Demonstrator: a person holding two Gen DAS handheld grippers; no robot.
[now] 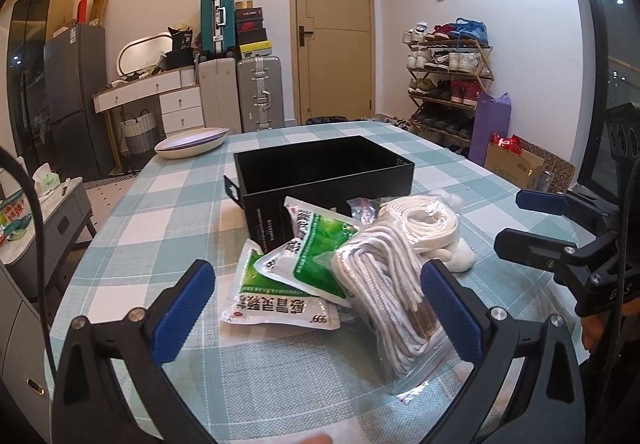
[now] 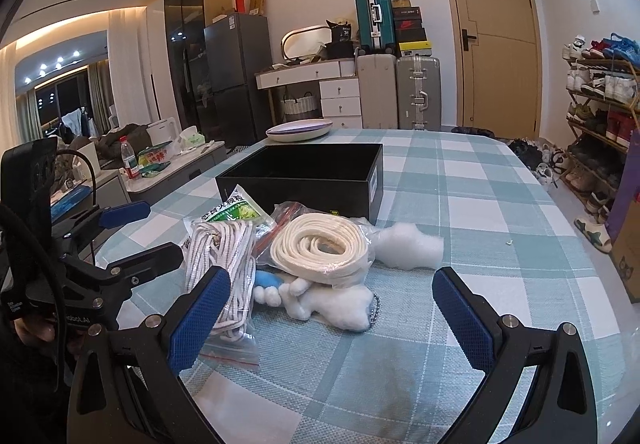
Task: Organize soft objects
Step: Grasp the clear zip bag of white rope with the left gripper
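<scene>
An open black box (image 1: 320,171) (image 2: 304,173) stands mid-table. In front of it lies a heap of soft things: two green-and-white sachets (image 1: 312,260), a clear bag of white cord (image 1: 396,292) (image 2: 224,264), a bagged coil of flat white strap (image 1: 424,224) (image 2: 320,248), a white plush toy (image 2: 332,300) and a tuft of white stuffing (image 2: 412,240). My left gripper (image 1: 316,308) is open just short of the sachets and cord bag, holding nothing. My right gripper (image 2: 332,320) is open in front of the plush toy, also holding nothing.
The checked tablecloth (image 2: 480,203) has bare room to the right of the heap. A shallow white dish (image 1: 192,141) sits at the table's far edge. Suitcases, a dresser, a fridge and a shoe rack (image 1: 448,83) stand behind the table.
</scene>
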